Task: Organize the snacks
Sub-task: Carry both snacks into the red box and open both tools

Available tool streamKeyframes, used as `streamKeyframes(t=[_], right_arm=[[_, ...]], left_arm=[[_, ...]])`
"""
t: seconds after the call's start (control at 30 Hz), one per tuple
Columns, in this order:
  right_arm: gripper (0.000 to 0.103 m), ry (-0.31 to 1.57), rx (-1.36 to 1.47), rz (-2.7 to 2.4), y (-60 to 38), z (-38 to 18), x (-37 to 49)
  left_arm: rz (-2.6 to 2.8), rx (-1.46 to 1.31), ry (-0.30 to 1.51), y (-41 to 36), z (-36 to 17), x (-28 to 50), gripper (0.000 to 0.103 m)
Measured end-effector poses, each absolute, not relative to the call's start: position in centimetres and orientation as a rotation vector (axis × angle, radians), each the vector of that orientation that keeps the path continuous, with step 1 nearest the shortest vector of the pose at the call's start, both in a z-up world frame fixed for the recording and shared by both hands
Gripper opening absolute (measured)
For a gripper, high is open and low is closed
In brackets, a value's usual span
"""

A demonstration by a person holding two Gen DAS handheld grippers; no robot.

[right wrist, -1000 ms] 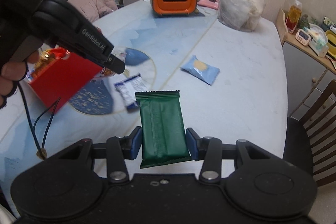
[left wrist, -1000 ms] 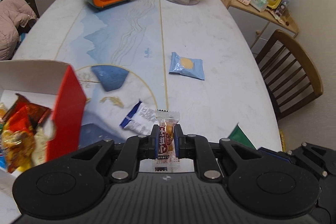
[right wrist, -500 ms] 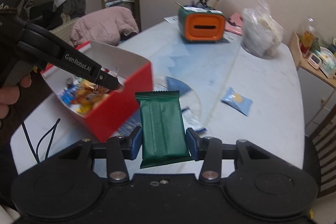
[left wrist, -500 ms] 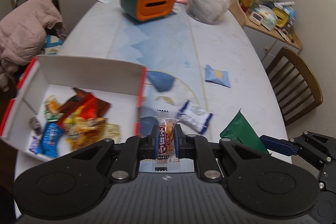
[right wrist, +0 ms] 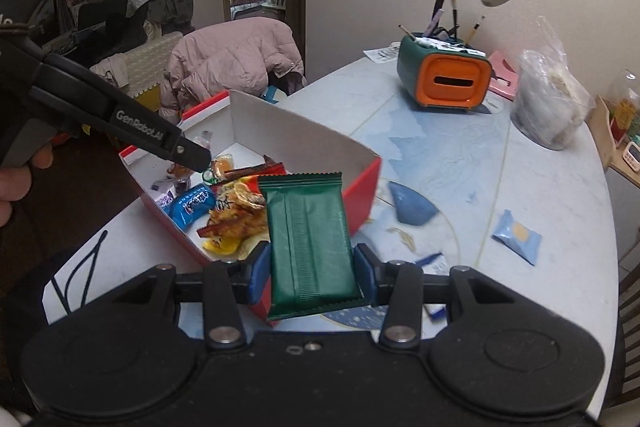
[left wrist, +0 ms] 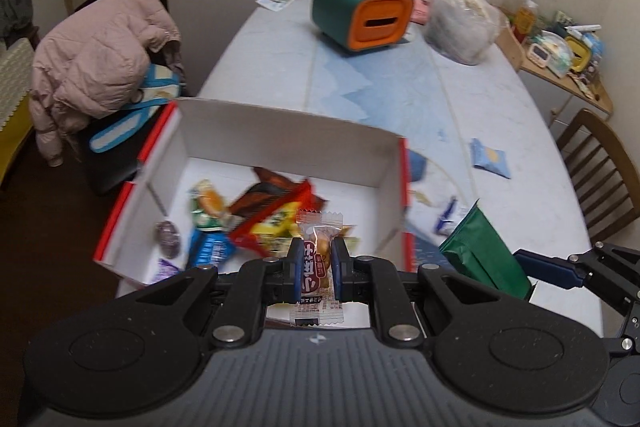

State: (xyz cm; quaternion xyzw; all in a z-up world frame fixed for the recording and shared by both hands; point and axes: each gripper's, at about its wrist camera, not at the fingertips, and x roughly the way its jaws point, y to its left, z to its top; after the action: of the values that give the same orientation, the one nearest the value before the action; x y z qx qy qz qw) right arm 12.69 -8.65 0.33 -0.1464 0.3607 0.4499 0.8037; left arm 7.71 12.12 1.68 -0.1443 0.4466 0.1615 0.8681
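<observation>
Both hand-held grippers have swung left over the red box [left wrist: 400,187]. Left hand-held gripper [left wrist: 316,267] pinches a candy [left wrist: 318,259], right hand-held gripper [right wrist: 312,269] the green packet [right wrist: 308,239]; I'd release next.

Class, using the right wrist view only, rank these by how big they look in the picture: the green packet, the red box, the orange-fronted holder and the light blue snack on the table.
1. red box
2. green packet, though nearness inflates it
3. orange-fronted holder
4. light blue snack

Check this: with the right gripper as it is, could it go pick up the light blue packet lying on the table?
Probably not yet: the right gripper is shut on the green packet. The path to the light blue packet looks clear otherwise.
</observation>
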Motion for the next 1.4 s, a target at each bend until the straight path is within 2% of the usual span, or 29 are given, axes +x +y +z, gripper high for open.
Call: streamKeyframes(t=[0.77,1.23,1.4], right_arm=[[0.043,0.846,-0.370,0.962,5.2,-3.4,14.2],[0.043,0.782,-0.613,1.057,10.8,-5.8,10.0],[0.042,0.787,-0.622,1.050,11.3,-6.2,9.8]], left_arm=[[0.436,-0.270,1.078,24.3,-4.8,9.5,0.013],[0.422,-0.257,1.146,25.7,-8.4,10.3,0.014],[0.410,-0.259,1.162,25.4,-8.8,10.6,0.014]])
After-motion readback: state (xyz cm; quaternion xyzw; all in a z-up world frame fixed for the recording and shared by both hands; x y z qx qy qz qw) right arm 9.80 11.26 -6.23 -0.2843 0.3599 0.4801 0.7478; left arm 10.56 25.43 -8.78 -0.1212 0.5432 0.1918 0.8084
